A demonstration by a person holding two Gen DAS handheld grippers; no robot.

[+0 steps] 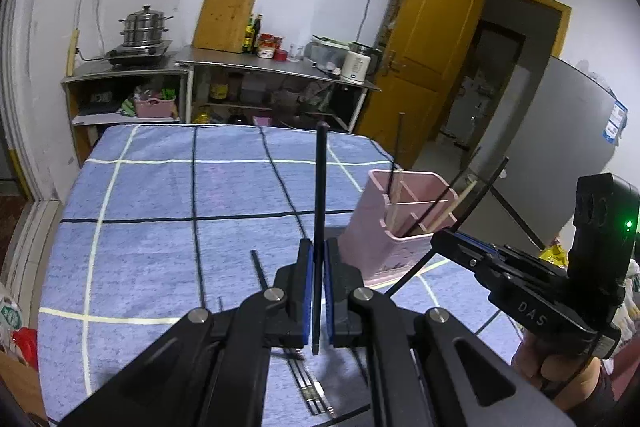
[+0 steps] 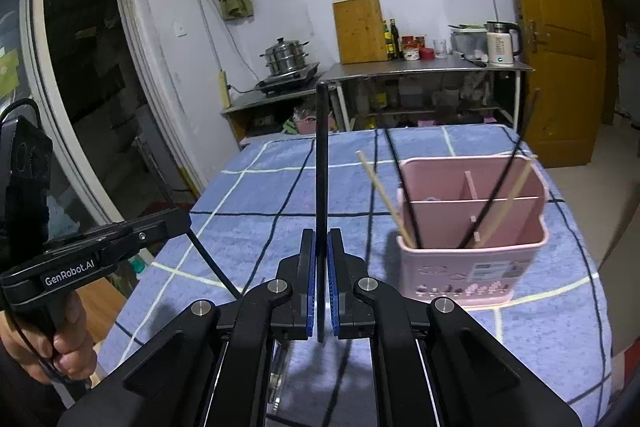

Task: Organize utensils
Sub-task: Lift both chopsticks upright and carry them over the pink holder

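My left gripper (image 1: 317, 247) is shut on a black chopstick (image 1: 320, 187) that stands upright between its blue pads. My right gripper (image 2: 320, 239) is shut on another black chopstick (image 2: 321, 163), also upright. A pink utensil holder (image 1: 396, 223) with dividers stands on the blue checked cloth, right of the left gripper; it also shows in the right wrist view (image 2: 474, 239), right of the right gripper. It holds wooden chopsticks (image 2: 386, 199) and black chopsticks (image 2: 402, 187). More utensils (image 1: 308, 383) lie on the cloth under the left gripper. The right gripper (image 1: 452, 241) shows beside the holder.
The table with the blue checked cloth (image 1: 180, 227) fills the middle. Behind it stand steel shelves (image 1: 276, 67) with a steamer pot (image 1: 145, 27), a cutting board, bottles and a kettle. A yellow door (image 1: 432, 39) is open at the right.
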